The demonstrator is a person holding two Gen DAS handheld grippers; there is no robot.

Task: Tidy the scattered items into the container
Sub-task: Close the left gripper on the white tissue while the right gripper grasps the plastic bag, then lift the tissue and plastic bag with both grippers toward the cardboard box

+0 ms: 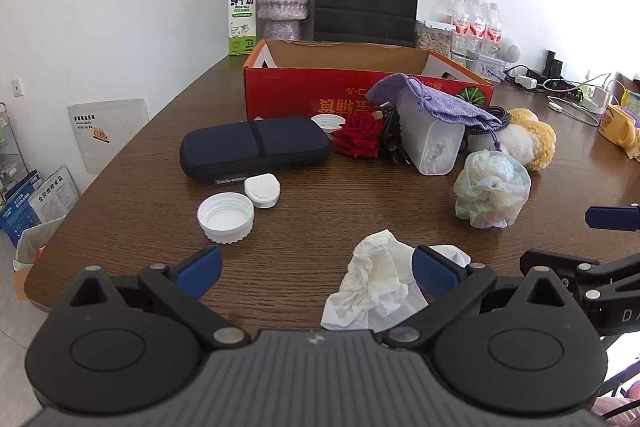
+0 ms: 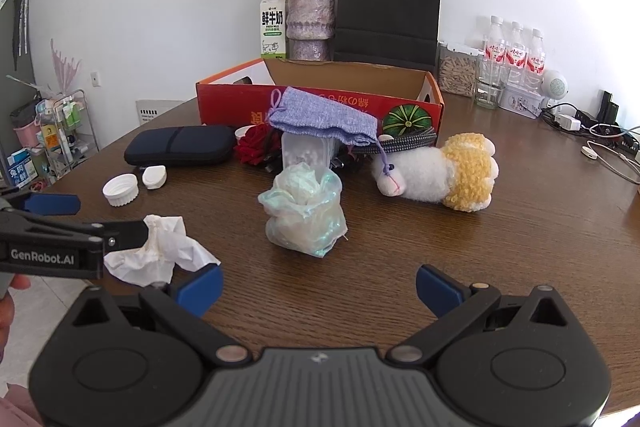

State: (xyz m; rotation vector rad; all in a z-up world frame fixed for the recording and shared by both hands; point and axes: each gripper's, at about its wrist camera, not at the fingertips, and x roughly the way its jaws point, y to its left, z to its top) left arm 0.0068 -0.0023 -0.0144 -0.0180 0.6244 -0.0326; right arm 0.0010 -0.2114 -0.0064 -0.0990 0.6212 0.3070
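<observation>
— So which step are we looking at?

— Judging by the layout, the very start of the tidying. The red cardboard box [image 1: 360, 89] is sitting open at the far side of the wooden table [image 1: 132, 195], and its visible inside is looking bare. Everything else is lying scattered in front of it: the dark zip case [image 1: 256, 151], the white cap [image 1: 225, 218] beside the small white lid [image 1: 262, 191], the red fabric rose [image 1: 358, 135], the clear tub [image 1: 430, 141] with the purple pouch [image 1: 428, 101] draped over it, the plush sheep [image 2: 440, 173], and the knotted plastic bag [image 2: 304, 215].

— And the tools?

— Both are standing fully spread and carrying nothing. The left gripper [image 1: 316, 269] is hovering low over the near edge, with the crumpled tissue [image 1: 376, 283] lying just under its right finger, not pinched. The right gripper [image 2: 320, 287] is pointing toward the plastic bag, which is sitting a little ahead of its open jaws.

— What is the next move calling for?

— Probably each tool is picking its nearest target. The left needs shifting so the tissue sits between both pads; the right needs reaching forward around the bag, squeezing gently, since it looks soft and light.
</observation>
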